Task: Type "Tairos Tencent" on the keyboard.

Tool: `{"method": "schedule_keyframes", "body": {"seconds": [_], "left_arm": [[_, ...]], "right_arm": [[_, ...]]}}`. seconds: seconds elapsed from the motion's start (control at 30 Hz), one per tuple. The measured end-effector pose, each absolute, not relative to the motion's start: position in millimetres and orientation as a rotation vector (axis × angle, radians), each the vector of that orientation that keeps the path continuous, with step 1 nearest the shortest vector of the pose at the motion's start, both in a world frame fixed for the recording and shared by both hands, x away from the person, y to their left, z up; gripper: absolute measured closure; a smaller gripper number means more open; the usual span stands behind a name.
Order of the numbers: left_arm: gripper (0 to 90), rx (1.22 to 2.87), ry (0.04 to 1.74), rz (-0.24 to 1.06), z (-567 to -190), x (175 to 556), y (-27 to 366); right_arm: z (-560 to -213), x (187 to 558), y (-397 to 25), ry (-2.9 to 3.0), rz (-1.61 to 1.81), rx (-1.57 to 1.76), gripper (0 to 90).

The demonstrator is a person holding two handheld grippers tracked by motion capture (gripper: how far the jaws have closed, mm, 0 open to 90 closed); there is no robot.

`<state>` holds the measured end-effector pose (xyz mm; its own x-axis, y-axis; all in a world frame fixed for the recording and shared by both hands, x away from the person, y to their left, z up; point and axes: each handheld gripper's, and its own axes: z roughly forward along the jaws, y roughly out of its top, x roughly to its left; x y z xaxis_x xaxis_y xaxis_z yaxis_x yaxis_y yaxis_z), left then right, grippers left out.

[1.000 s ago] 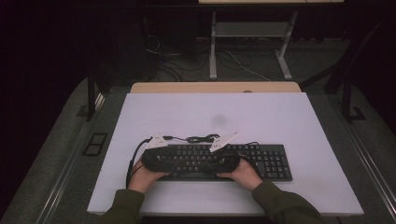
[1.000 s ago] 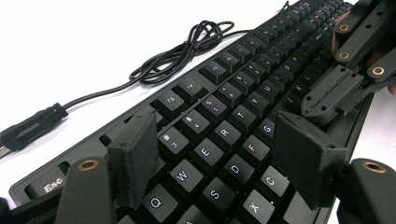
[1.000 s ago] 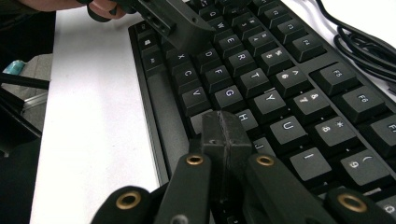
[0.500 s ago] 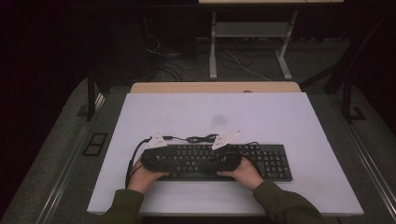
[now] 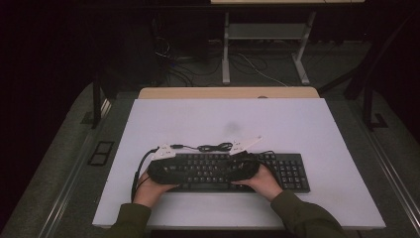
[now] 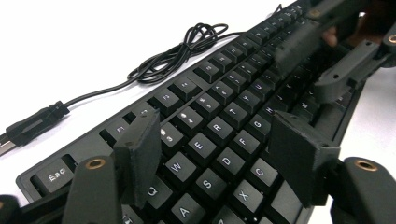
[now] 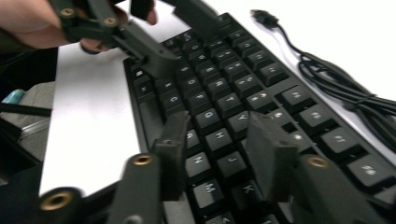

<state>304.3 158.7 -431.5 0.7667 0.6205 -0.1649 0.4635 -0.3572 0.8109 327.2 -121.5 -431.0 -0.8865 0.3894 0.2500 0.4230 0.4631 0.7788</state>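
This looks like a lab or recording room: a bare white counter (image 5: 277,124) under bright light, darkness all round it, loose cables (image 5: 247,64) on the grey floor behind (beneath a metal-legged bench (image 5: 267,34)), and a black keyboard (image 5: 218,171).

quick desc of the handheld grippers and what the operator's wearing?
Left gripper and right gripper: matte black, flat rectangular pads, brass-coloured screw inserts at the joints. White plates top them in the high view; a black cable trails from the left. Olive-green sleeves.
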Motion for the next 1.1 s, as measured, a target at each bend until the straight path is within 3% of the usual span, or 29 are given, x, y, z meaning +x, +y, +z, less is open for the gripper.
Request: {"method": "schedule_keyframes", "body": {"seconds": [0.23, 0.73, 1.1], "left_arm": [[50.1, 2.024, 0.781, 0.174, -431, 300, 157], [88.7, 2.061, 0.689, 0.1, -429, 295, 152], [88.7, 2.102, 0.678, 0.074, -435, 295, 146]], "right_arm": [[-431, 331, -128, -2.657, -1.469, -0.785, 42.4], [-436, 336, -134, -2.679, -1.465, -0.87, 31.6], [-435, 336, -136, -2.679, -1.483, -0.897, 30.6]]}}
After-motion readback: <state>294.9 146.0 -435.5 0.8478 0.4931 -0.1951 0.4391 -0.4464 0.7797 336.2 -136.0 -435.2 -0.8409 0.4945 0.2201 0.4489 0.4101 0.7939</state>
